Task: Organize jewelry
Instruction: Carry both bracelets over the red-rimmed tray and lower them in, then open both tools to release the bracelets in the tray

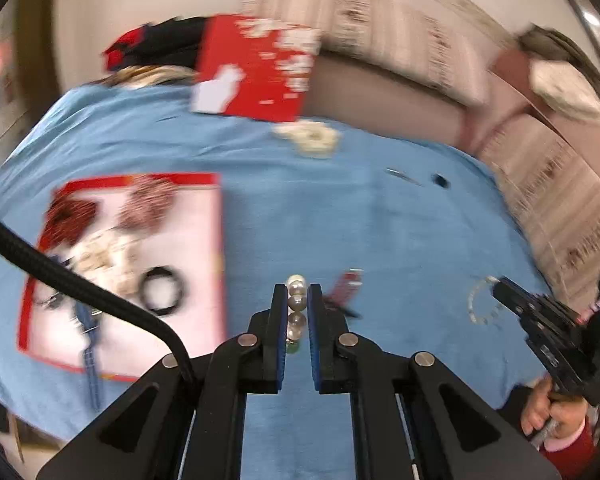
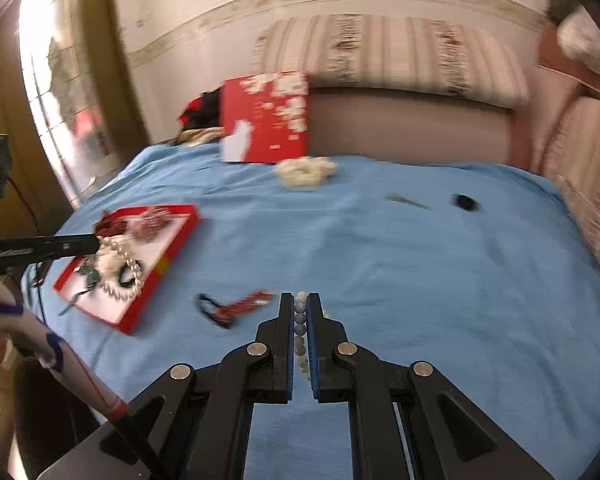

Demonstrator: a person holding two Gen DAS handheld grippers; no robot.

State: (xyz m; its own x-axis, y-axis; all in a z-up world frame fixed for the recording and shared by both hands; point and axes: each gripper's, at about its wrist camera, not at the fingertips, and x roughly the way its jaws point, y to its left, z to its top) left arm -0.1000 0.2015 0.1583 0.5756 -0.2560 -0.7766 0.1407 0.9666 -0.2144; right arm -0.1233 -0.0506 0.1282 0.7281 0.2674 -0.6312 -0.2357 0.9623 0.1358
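My left gripper is shut on a strand of large pearls above the blue cloth. My right gripper is shut on a bracelet of pale grey beads; it also shows in the left wrist view, with the right gripper at its rim. A red-rimmed white tray holds several pieces: pearl strands, a black ring, red beaded pieces. A red beaded bracelet lies on the cloth between tray and grippers.
A blue cloth covers the surface. At the far edge stand a red box lid and a cream bead pile. A thin metal pin and a small black item lie far right. A sofa is behind.
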